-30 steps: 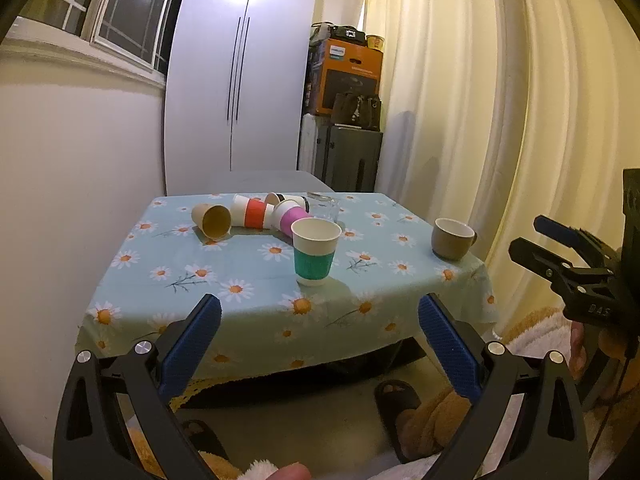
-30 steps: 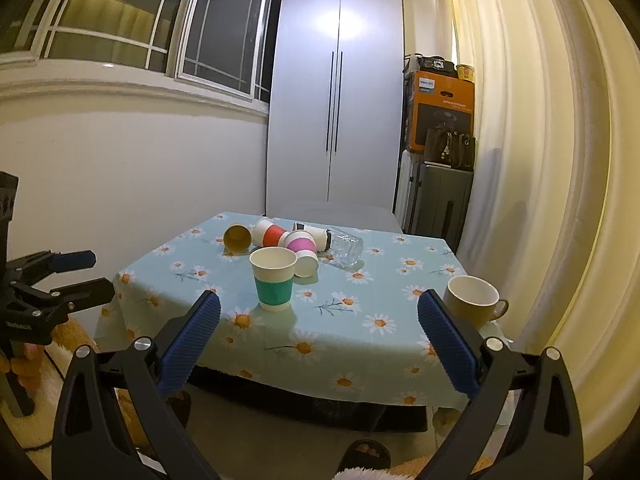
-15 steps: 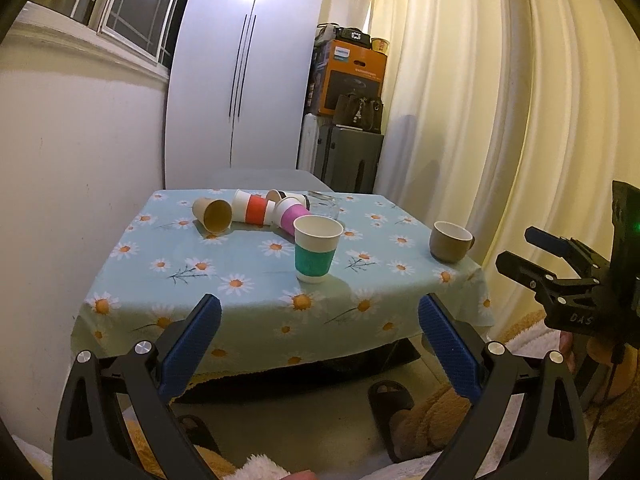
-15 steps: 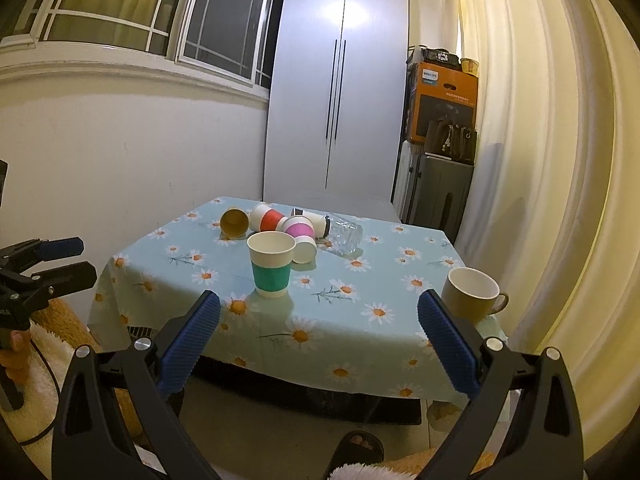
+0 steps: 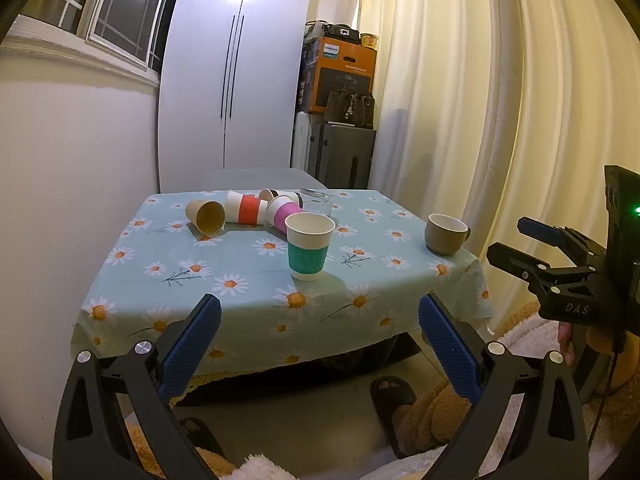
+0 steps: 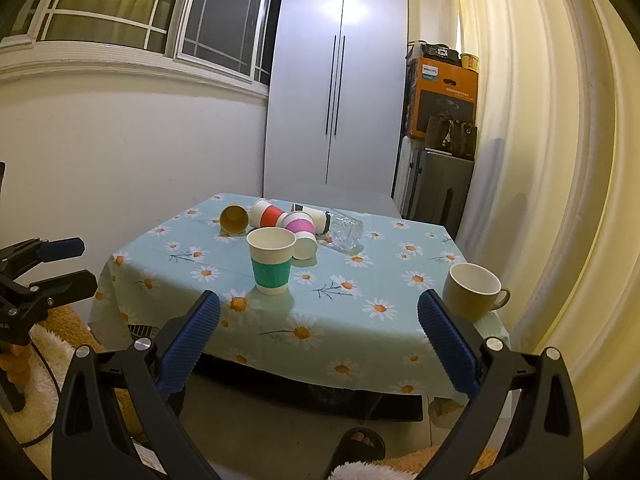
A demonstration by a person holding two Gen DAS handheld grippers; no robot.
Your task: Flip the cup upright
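Standing upright on the daisy-print blue tablecloth (image 5: 240,276): green-banded white paper cup (image 5: 309,246), beside toppled paper cups (image 5: 244,213). Hovering before the table, both empty with jaws spread wide: left gripper (image 5: 318,334), right gripper (image 6: 318,332).

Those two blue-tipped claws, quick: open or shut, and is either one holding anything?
Left gripper: open, holding nothing, short of the table.
Right gripper: open, holding nothing, also short of the table.

Paper cups (image 5: 310,246), cloth tablecloth (image 5: 240,264), glossy mug (image 5: 445,233)
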